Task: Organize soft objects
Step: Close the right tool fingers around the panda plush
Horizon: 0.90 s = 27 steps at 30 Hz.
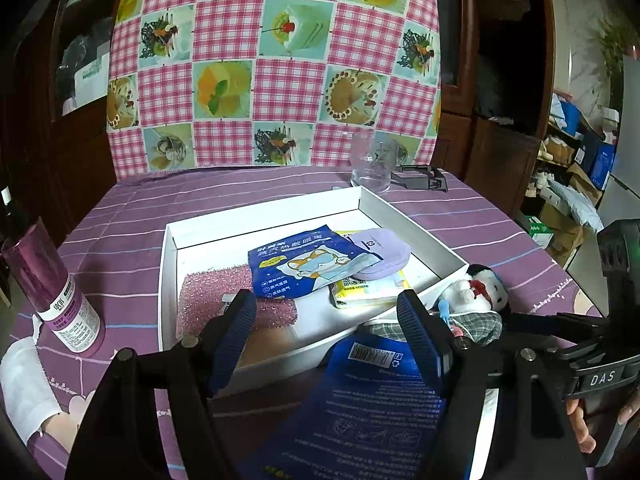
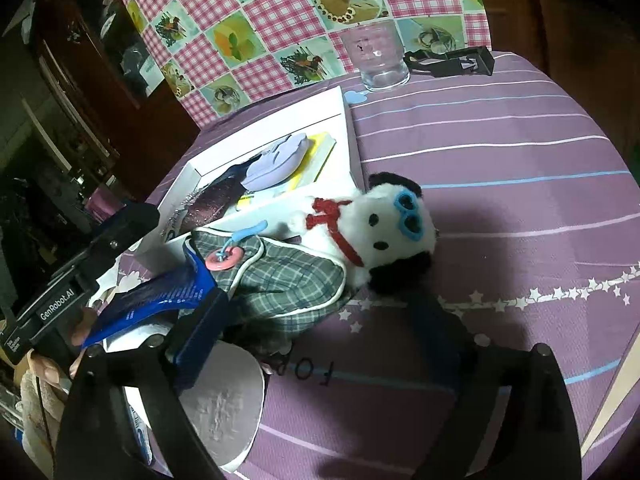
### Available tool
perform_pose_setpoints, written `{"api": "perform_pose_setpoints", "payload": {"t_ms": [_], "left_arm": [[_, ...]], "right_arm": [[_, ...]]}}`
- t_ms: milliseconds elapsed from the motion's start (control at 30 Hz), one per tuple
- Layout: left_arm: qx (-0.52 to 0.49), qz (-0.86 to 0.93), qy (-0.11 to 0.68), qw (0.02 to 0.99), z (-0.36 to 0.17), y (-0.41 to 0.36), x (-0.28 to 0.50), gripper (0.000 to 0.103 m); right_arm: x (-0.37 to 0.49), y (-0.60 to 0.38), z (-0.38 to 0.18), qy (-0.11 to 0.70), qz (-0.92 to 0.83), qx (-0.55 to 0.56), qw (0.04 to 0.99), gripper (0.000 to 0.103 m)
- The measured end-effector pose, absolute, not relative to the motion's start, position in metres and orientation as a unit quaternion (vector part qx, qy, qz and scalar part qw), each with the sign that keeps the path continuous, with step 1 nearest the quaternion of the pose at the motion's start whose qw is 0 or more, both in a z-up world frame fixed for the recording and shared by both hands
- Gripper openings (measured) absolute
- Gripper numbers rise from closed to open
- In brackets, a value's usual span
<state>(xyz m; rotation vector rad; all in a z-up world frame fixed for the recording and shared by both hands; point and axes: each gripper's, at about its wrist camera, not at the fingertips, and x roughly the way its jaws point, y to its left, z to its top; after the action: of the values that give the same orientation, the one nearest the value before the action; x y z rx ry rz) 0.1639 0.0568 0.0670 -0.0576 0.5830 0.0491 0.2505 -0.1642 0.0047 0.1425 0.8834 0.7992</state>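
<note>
Left tool angled down toward the white tray, jaws standing fairly wide; blue packet lying between them under the right finger, whether the pads press on it cannot be told. Fingers of the person's hand visible at the lower right of the left wrist view, on the other handle. Right tool pitched down over the purple striped desk, jaws wide apart, nothing gripped; left finger just beside the plaid pouch, right finger in shadow next to the plush dog. Plush dog lying on the desk against the tray's outer wall, head toward the desk's middle, partly on the plaid pouch. In the tray: pink glitter pad, blue mask packet, lilac pouch on top of a yellow pack. Glass behind the tray, purple bottle to its left.
</note>
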Motion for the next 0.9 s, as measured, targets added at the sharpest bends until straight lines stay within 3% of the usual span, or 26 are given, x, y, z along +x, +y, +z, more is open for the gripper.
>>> {"api": "perform_pose_setpoints", "payload": {"t_ms": [400, 567, 900], "left_arm": [[-0.015, 0.029, 0.286, 0.958, 0.068, 0.055, 0.164, 0.073], [-0.007, 0.03, 0.286, 0.958, 0.068, 0.052, 0.164, 0.073], [-0.021, 0.022, 0.309, 0.95, 0.065, 0.054, 0.169, 0.073]], "right_arm": [[0.25, -0.171, 0.006, 0.409, 0.354, 0.071, 0.838, 0.089], [0.257, -0.188, 0.017, 0.369, 0.296, 0.093, 0.876, 0.087], [0.277, -0.174, 0.006, 0.404, 0.313, 0.124, 0.85, 0.087]]}}
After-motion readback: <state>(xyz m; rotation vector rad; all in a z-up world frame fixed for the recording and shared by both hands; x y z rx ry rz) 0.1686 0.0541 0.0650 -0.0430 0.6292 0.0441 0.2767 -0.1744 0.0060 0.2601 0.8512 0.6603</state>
